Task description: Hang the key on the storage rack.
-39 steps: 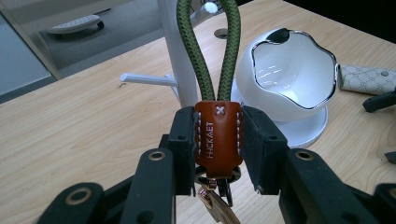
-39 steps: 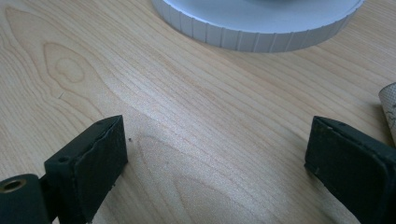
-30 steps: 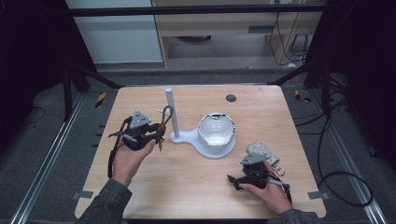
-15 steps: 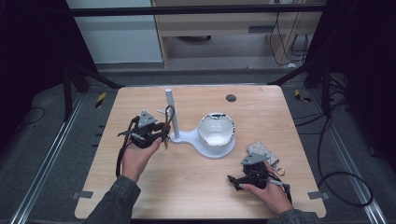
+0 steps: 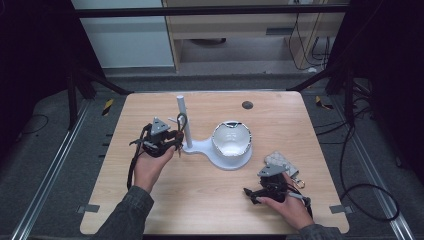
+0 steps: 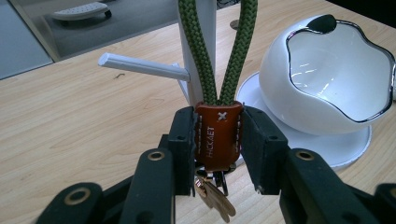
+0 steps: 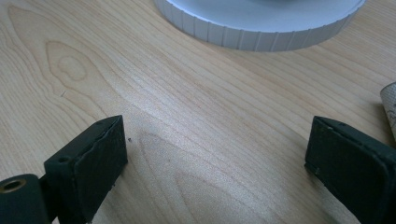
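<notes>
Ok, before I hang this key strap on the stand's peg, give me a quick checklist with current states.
1. Left gripper clamped on the key strap's leather tab: ok.
2. Green loop open and upright: ok.
3. Loop over the peg: not ok, peg is beside it.
4. Keys hanging free below the jaws: ok.
5. Right gripper open, low over the table, away from the stand: ok.
6. Bowl clear of the loop's path: cannot tell.

A light wooden table (image 5: 150,200) carries a white stand (image 5: 227,160), its base flat near the middle. Behind the stand sits a small dark disc (image 5: 247,105); right of it, a crumpled pale object (image 5: 280,161).
</notes>
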Motion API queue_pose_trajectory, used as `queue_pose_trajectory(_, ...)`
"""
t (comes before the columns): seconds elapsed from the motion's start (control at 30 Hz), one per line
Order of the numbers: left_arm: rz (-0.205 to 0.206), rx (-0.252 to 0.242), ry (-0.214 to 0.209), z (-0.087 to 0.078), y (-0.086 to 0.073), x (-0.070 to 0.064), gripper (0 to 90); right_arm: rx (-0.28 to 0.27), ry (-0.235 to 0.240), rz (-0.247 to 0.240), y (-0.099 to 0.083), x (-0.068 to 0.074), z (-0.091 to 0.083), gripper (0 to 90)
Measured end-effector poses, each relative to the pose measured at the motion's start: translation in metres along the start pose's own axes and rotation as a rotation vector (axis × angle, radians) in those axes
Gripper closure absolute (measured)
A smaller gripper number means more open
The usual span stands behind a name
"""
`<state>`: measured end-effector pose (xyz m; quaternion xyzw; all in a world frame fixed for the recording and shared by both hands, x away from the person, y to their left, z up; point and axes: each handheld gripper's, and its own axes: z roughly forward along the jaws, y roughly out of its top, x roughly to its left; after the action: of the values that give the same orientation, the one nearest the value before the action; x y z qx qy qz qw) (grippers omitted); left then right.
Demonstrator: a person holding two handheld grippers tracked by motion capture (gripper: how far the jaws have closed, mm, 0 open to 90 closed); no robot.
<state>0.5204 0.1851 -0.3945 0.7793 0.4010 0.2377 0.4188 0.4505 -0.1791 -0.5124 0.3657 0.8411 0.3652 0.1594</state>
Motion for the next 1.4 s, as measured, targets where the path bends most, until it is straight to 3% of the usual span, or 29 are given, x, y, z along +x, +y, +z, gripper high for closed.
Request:
queue_pose_trajectory(0.63,-0.011,-0.003,0.013,0.008,0.0,0.004,62.9,0.002,-0.001,0.0,0.0,0.0,0.0,5.6)
queue_pose_trajectory(0.83,0.011,0.01,0.014,0.002,-0.004,0.002,59.4,0.003,-0.001,0.001,0.0,0.0,-0.001,5.6)
queue_pose_trajectory(1.07,0.064,0.074,0.035,-0.005,-0.021,-0.001,46.9,0.004,0.0,0.002,-0.001,0.0,-0.001,5.3)
queue_pose_trajectory(1.17,0.084,0.098,0.045,-0.006,-0.03,-0.001,37.4,0.001,-0.002,0.0,-0.001,0.0,-0.001,5.0)
queue_pose_trajectory(1.27,0.086,0.136,0.045,-0.006,-0.048,-0.001,28.4,0.002,-0.005,0.003,-0.001,0.0,-0.001,4.8)
queue_pose_trajectory(1.4,0.056,0.154,0.042,-0.005,-0.064,0.002,19.5,0.002,-0.007,0.005,-0.001,0.001,-0.001,4.8)
